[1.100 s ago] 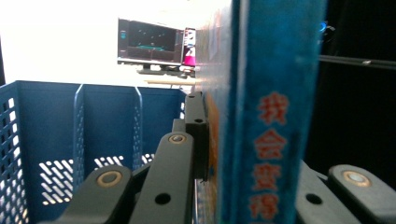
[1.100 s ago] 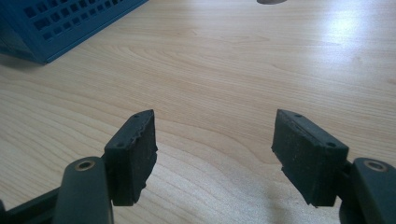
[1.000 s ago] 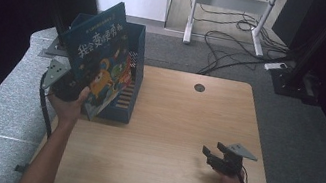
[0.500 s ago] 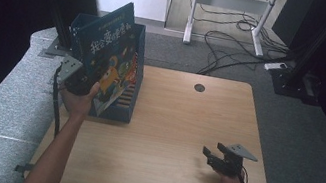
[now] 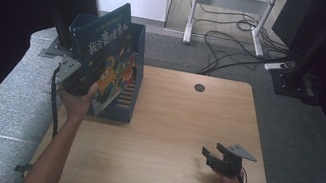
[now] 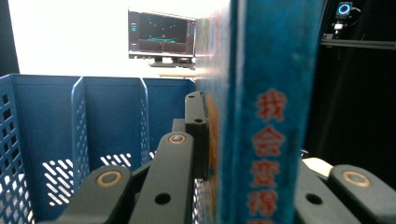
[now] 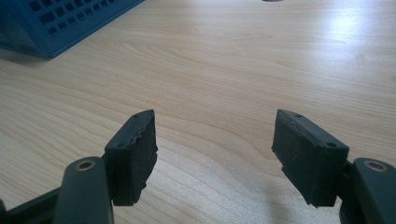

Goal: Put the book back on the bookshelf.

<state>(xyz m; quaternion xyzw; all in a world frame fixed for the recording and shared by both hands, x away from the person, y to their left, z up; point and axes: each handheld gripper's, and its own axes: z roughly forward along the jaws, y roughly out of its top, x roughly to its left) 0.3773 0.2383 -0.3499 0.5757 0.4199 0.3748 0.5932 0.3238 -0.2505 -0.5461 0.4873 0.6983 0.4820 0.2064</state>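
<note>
A blue picture book (image 5: 106, 56) with a bright cover and red characters on its spine (image 6: 266, 116) is held upright and tilted over the blue slotted file rack (image 5: 125, 107). My left gripper (image 5: 76, 81) is shut on the book's lower edge, the book (image 6: 219, 140) clamped between its jaws (image 6: 252, 154). The rack's empty blue dividers (image 6: 93, 121) stand just behind. My right gripper (image 5: 209, 156) rests low over the wooden table (image 5: 171, 118) at the front right. In the right gripper view it (image 7: 217, 154) is open with nothing between its pads.
The rack stands at the table's left edge; its corner (image 7: 56, 23) shows far off in the right gripper view. A round cable hole (image 5: 199, 87) sits at the table's far side. Grey carpet, cables and a desk frame lie beyond.
My left hand has shifted the book slightly up and toward the rack. The right gripper has stayed where it was.
</note>
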